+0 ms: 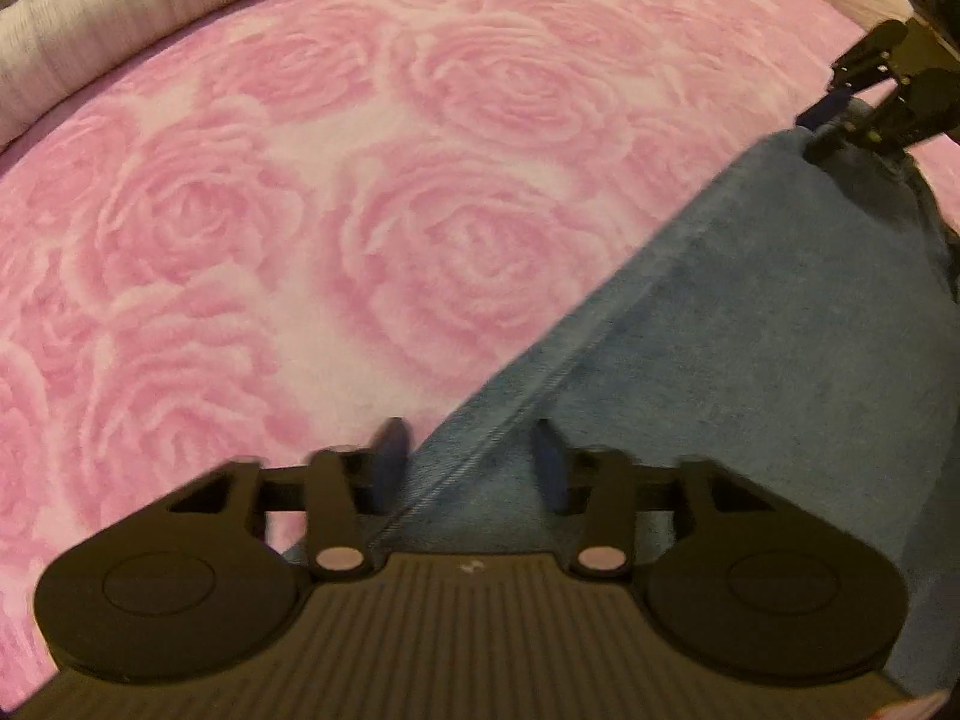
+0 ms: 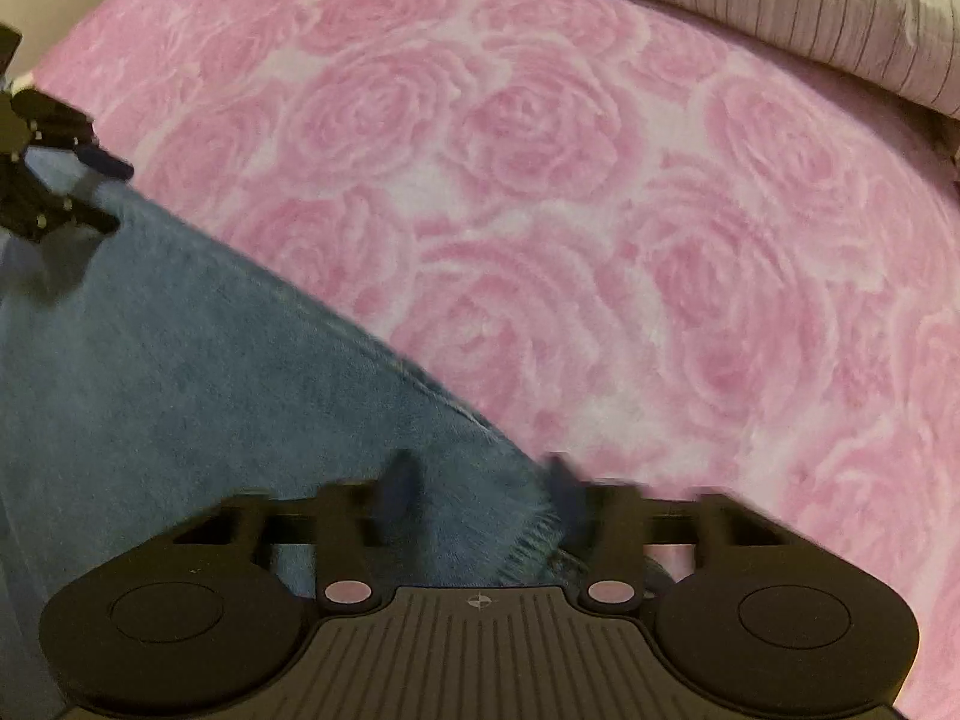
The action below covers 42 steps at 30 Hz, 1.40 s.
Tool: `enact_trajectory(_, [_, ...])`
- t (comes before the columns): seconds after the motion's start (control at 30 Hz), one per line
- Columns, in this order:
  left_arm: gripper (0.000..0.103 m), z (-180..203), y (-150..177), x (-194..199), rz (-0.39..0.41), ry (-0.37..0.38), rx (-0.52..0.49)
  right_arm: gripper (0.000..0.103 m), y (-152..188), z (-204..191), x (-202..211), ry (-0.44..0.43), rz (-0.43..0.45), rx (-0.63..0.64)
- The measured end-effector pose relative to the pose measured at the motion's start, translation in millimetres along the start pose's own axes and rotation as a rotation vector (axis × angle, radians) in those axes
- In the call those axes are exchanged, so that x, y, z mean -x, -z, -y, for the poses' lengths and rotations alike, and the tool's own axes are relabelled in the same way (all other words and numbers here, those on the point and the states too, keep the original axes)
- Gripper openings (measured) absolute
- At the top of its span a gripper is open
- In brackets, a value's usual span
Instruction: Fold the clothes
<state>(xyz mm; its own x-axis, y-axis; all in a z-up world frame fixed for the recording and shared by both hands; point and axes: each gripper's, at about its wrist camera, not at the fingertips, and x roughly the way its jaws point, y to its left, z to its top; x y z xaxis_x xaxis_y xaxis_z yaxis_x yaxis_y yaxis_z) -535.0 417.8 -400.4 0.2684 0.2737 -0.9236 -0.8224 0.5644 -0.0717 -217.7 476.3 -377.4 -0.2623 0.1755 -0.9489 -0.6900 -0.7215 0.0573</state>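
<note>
Our left claw (image 1: 471, 462) stands with its fingers spread apart, and the seamed edge of the jeans (image 1: 750, 348) runs up between them; the denim lies under and to the right of this claw, stretching forward and right toward the other claw. We cannot tell whether the fingers touch the cloth.

Our right claw (image 2: 480, 495) is likewise spread wide, fingers apart, straddling the frayed hem of the jeans (image 2: 180, 360). From here the denim fills the space to the left and ahead-left, up to the left claw at the far left edge. Seen from the left wrist, the right claw (image 1: 852, 120) sits at the far end of the denim with the cloth bunched up at its fingers.

The jeans lie on a bed covered by a pink rose blanket (image 1: 360, 180), which spreads ahead of both claws. Beyond it, at the far edge, lies a pale striped pillow (image 2: 810, 12).
</note>
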Motion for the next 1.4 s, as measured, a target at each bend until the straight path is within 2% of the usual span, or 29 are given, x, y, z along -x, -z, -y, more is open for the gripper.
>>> enact_trajectory(0.03, [0.009, 7, 1, 3, -0.001, -0.018, -0.026, 0.017, 2, -3, 5, 0.008, 0.015, 0.001])
enact_trajectory(0.07, [0.007, 14, 2, 6, 0.002, -0.041, -0.05, 0.01, 4, -9, 12, 0.027, 0.039, 0.011])
enact_trajectory(0.2, [0.006, 57, 23, 39, 0.085, -0.16, -0.058, 0.007, 14, -38, 46, 0.137, 0.153, 0.068])
enact_trajectory(0.27, [0.006, 91, 46, 61, 0.121, -0.192, -0.048, 0.006, 26, -59, 72, 0.239, 0.243, 0.118])
enact_trajectory(0.3, [0.006, 108, 57, 72, 0.138, -0.208, -0.043, 0.002, 32, -70, 85, 0.29, 0.289, 0.141])
enact_trajectory(0.4, [0.006, 160, 92, 105, 0.191, -0.256, -0.028, 0.0, 64, -101, 136, 0.503, 0.455, 0.188])
enact_trajectory(0.43, [0.006, 178, 103, 116, 0.209, -0.272, -0.023, 0.0, 76, -106, 156, 0.513, 0.498, 0.15])
enact_trajectory(0.53, [0.004, 229, 138, 149, 0.262, -0.321, -0.008, 0.0, 124, -122, 199, 0.379, 0.538, 0.01])
enact_trajectory(0.6, [0.005, 264, 161, 171, 0.297, -0.353, 0.002, 0.0, 159, -130, 211, 0.265, 0.512, -0.138])
enact_trajectory(0.67, [0.004, 286, 177, 172, 0.278, -0.346, 0.031, 0.003, 197, -133, 205, 0.086, 0.397, -0.364])
enact_trajectory(0.8, [0.004, 320, 205, 154, 0.19, -0.294, 0.105, 0.005, 257, -144, 175, -0.127, 0.158, -0.666])
enact_trajectory(0.87, [0.007, 333, 214, 149, 0.164, -0.268, 0.155, 0.005, 266, -145, 171, -0.14, 0.105, -0.708])
enact_trajectory(0.9, [0.008, 329, 211, 156, 0.196, -0.255, 0.21, 0.005, 264, -142, 171, -0.131, 0.11, -0.711])
enact_trajectory(1.03, [0.02, 300, 188, 174, 0.248, -0.228, 0.424, 0.005, 251, -119, 174, -0.114, 0.156, -0.782])
enact_trajectory(1.2, [0.02, 254, 158, 187, 0.261, -0.218, 0.664, 0.005, 217, -86, 186, -0.136, 0.221, -0.849])
enact_trajectory(1.23, [0.02, 246, 152, 188, 0.267, -0.208, 0.693, 0.005, 210, -82, 187, -0.124, 0.237, -0.834])
enact_trajectory(1.3, [0.021, 236, 141, 186, 0.291, -0.16, 0.688, 0.005, 196, -74, 189, -0.103, 0.268, -0.806])
enact_trajectory(1.4, [0.022, 228, 123, 176, 0.298, -0.09, 0.646, 0.005, 176, -60, 180, -0.108, 0.25, -0.855])
